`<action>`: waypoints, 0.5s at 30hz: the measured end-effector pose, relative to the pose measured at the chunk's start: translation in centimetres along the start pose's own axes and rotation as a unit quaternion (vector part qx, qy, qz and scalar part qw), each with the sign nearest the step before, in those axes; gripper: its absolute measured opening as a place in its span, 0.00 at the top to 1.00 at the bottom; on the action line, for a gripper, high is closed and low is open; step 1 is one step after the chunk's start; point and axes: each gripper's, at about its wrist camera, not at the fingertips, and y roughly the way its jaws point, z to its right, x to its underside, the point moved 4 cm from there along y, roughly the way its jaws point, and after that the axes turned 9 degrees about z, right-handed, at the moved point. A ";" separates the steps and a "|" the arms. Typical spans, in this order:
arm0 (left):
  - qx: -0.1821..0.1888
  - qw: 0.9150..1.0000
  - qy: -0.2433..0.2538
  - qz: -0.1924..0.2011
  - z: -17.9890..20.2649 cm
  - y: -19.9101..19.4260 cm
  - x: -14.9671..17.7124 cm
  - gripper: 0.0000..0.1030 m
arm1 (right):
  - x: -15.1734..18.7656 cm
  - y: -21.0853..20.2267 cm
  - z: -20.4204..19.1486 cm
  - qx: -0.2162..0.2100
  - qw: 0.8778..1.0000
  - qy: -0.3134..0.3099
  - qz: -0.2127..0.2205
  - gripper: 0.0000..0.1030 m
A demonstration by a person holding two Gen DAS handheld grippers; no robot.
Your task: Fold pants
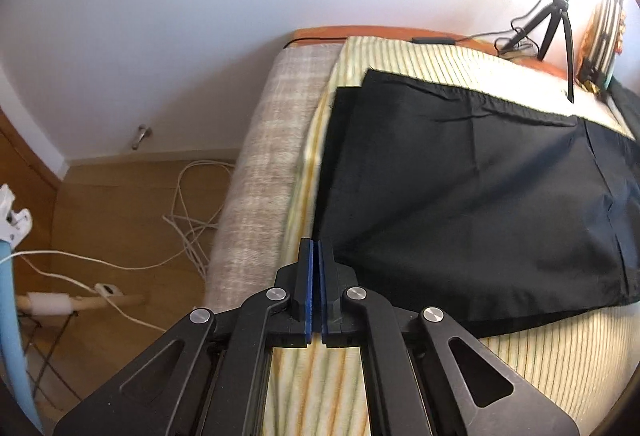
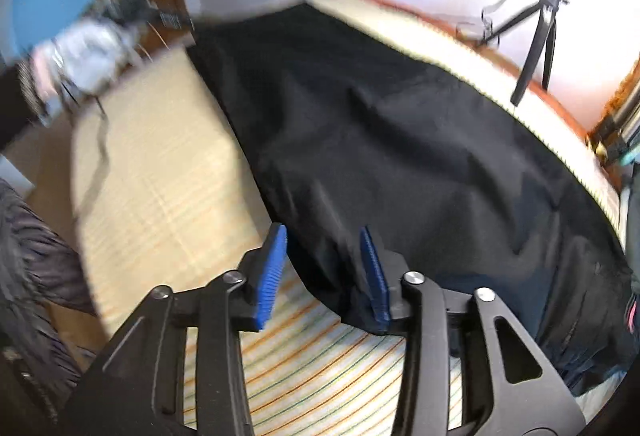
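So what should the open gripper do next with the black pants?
Probably close. The right hand-held gripper is open, with the pants edge lying between its blue pads, so a pinch would grab it. The left hand-held gripper looks shut at the pants' near corner.

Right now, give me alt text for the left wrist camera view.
The left gripper, fingers closed together, sits at the near corner of black pants spread flat on a striped bedspread. A small tripod stands behind.

White wall (image 1: 160,15), wood floor (image 1: 120,203) strewn with white cables (image 1: 192,220); striped bed (image 1: 400,55), tripod (image 1: 556,23) in bright glare at right.
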 end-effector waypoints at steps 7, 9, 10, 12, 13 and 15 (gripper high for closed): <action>0.048 0.998 -0.036 0.016 -0.4 -1.6 -0.1 0.99 | -9.0 1.5 2.5 -0.030 0.998 0.000 0.048 0.46; 0.057 0.998 -0.031 0.023 0.0 -2.2 -0.2 0.99 | -12.0 4.3 2.7 -0.036 0.998 -0.009 0.048 0.46; 0.061 0.997 -0.027 0.025 0.2 -2.4 -0.2 0.97 | -13.2 5.6 2.8 -0.047 0.998 -0.005 0.046 0.46; 0.076 0.997 -0.023 0.023 0.6 -2.6 -0.1 0.84 | -15.5 8.4 2.9 -0.058 0.997 -0.001 0.044 0.46; 0.083 0.996 -0.019 0.020 0.9 -2.5 0.0 0.79 | -16.8 10.1 2.7 -0.060 0.997 -0.004 0.042 0.46; 0.085 0.996 -0.003 0.016 1.3 -2.3 0.3 0.73 | -19.2 13.5 2.3 -0.062 0.998 -0.013 0.028 0.46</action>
